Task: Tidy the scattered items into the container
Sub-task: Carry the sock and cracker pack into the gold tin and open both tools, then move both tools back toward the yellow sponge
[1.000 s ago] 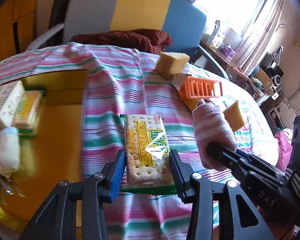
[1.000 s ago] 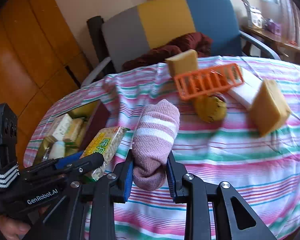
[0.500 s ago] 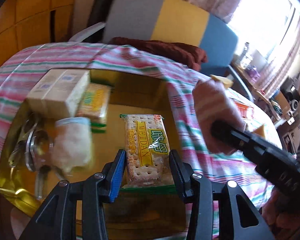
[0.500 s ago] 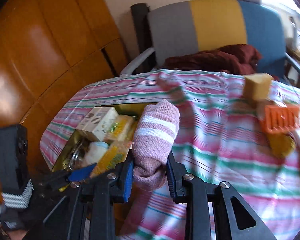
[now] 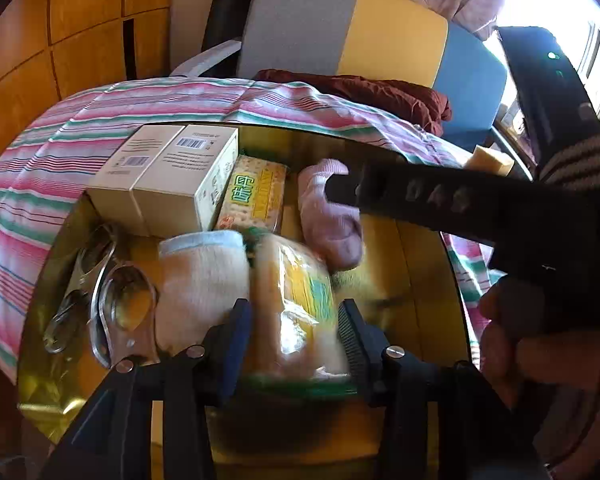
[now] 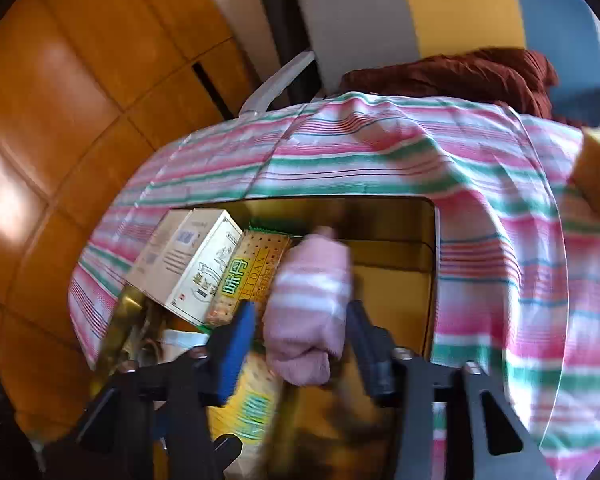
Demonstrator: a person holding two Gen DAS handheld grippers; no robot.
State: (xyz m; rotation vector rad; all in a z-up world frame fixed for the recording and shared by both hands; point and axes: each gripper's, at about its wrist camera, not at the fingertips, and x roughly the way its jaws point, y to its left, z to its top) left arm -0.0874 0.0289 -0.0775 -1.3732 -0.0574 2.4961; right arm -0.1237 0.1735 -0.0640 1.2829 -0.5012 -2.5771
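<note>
Both tongs over the gold tin (image 5: 424,264) at the worktop's left edge, so whatever drops lands inside. Left tongs (image 5: 296,332) spread wide, cracker pack (image 5: 296,300) blurred between the jaws, apparently let go. Right tongs (image 6: 302,340) likewise parted, pink sock (image 6: 308,308) loose between them. Already in there: white box (image 5: 168,176), second cracker pack (image 5: 256,196), cream sock (image 5: 204,280), spoons (image 5: 112,300).

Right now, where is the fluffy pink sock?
In both views the pink sock is over the gold tin, between the right gripper's open fingers, beside a cracker packet.
</note>
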